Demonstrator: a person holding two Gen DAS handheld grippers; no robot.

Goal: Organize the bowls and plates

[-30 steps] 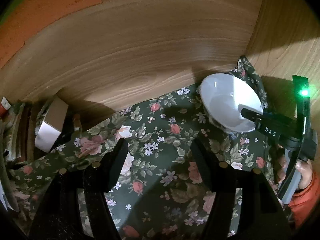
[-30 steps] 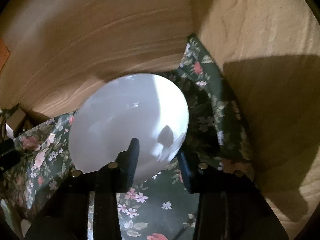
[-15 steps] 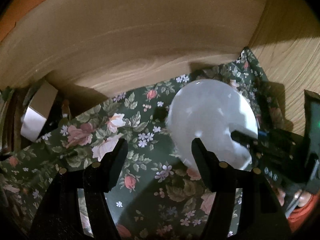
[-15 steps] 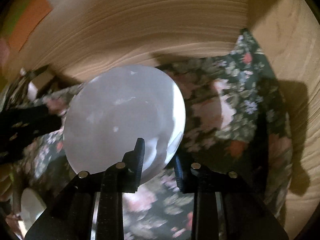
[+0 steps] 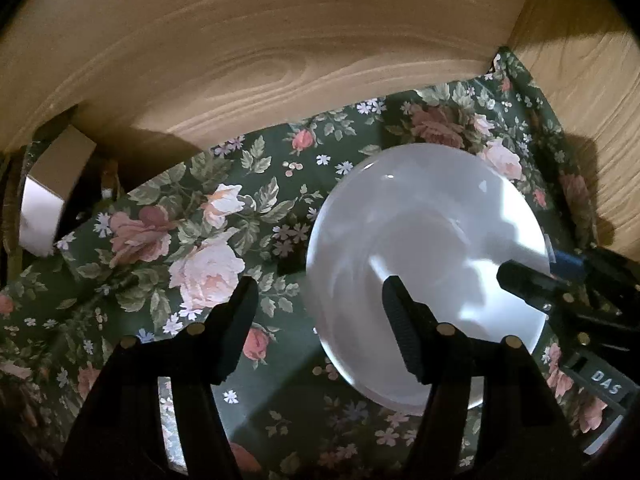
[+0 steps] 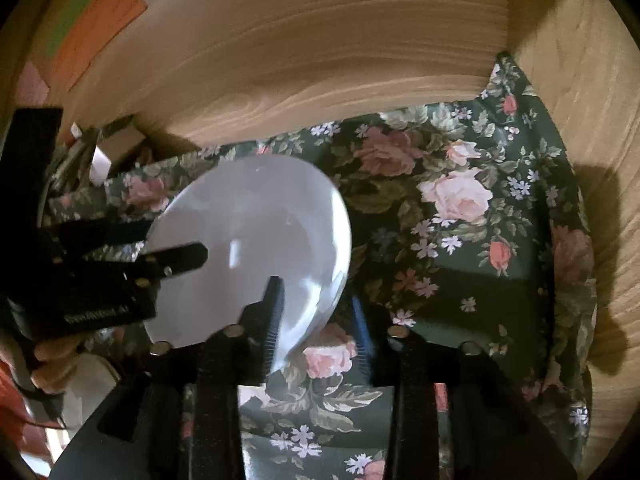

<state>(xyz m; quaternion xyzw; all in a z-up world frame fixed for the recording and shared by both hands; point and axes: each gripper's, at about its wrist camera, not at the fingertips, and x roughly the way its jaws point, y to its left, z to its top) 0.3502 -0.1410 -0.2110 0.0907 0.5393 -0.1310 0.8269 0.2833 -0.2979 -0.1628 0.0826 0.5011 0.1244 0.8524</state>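
Both grippers (image 5: 316, 304) steeply down over bowl (image 5: 424, 248)

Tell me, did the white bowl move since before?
Yes. In the left wrist view the white bowl has come away from the wooden corner, left across the flowered cloth.

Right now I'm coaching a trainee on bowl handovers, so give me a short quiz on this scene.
1. True or false: the white bowl is empty.
2. Which gripper straddles the bowl's rim? A left only; B right only; C both.
3. Fill in: the walls around the floral cloth are ____.
Key: 1 true; 2 C, the left gripper and the right gripper, whose jaws have just been opening; 3 wooden.
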